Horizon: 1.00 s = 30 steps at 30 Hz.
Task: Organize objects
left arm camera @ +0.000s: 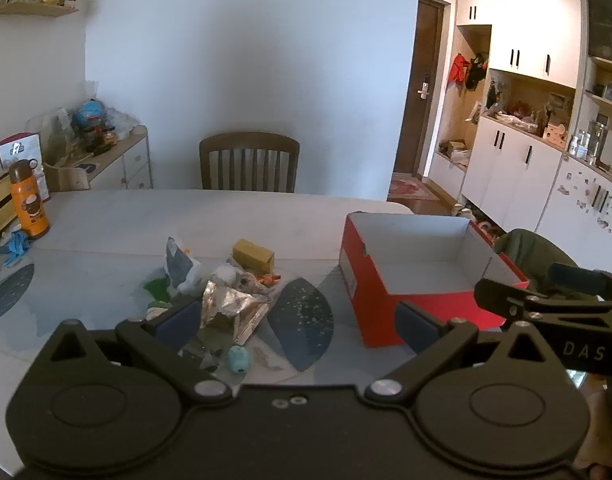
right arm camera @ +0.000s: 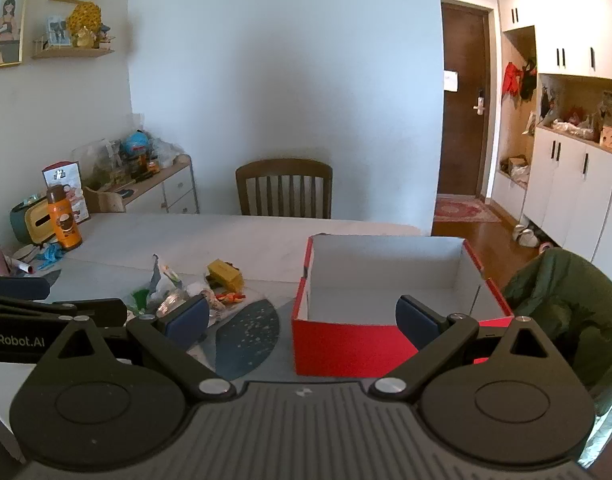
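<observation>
1. We are holding both tongs above the near edge of the table (left arm camera: 225, 216), the left tongs (left arm camera: 295, 322) and the right tongs (right arm camera: 301, 314) each spread apart and gripping nothing.
2. We are judging the sorting as not yet begun: the red shoebox (right arm camera: 346, 344) is sitting empty toward the table's right edge.
3. The clutter is lying in a heap just left of it: a yellow block (left arm camera: 253, 255), a crinkled foil wrapper (left arm camera: 229, 308), a small teal toy (left arm camera: 238, 359).
4. Next we are likely lowering one pair over a single item, closing, then carrying it into the box.
</observation>
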{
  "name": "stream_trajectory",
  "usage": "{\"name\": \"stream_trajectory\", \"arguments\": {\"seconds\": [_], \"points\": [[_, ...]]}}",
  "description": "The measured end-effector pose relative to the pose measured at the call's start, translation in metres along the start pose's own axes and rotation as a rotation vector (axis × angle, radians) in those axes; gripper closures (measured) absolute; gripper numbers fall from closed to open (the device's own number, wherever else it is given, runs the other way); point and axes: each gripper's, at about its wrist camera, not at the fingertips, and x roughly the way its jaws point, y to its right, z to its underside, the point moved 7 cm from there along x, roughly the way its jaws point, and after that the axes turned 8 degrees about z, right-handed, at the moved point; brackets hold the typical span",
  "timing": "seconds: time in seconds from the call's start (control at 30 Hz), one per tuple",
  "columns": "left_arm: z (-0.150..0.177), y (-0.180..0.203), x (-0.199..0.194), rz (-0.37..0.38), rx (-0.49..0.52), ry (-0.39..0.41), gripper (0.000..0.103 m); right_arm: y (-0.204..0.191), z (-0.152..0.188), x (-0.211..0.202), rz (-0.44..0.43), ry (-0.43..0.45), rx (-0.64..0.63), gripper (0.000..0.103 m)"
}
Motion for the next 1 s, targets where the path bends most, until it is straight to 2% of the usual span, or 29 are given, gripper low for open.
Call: {"name": "stream_trajectory", "arguments": {"seconds": [0.2, 0.23, 0.27, 0.4, 0.63, 0.77, 0.9, 1.0], "points": [[-0.002, -0.019, 0.001, 0.01, -0.013, 0.002, 0.0, -0.016, -0.004, 0.009, -0.019, -0.005, -0.021, 0.003], [-0.003, -0.022, 0.002, 0.021, -0.012, 0.001, 0.0, -0.021, -0.005, 0.012, -0.02, -0.005, -0.027, 0.003], [-0.004, -0.022, 0.004, 0.086, 0.005, -0.004, 0.0, -0.026, -0.006, 0.015, -0.022, -0.009, -0.033, 0.003], [-0.01, -0.041, 0.012, 0.129, 0.018, 0.019, 0.0, -0.046, -0.006, 0.032, -0.036, -0.041, -0.055, 0.003], [-0.016, -0.091, 0.042, 0.11, 0.052, 0.026, 0.0, -0.084, -0.011, 0.061, -0.095, -0.074, -0.095, 0.003], [-0.011, -0.126, 0.07, 0.1, 0.066, -0.007, 0.001, -0.11, -0.004, 0.078, -0.127, -0.086, -0.169, 0.003], [0.0, -0.161, 0.104, 0.084, 0.032, -0.066, 0.001, -0.133, 0.012, 0.101, -0.138, -0.144, -0.22, 0.003], [0.012, -0.176, 0.132, 0.104, 0.028, -0.133, 0.001, -0.145, 0.026, 0.12, -0.139, -0.197, -0.231, 0.003]]}}
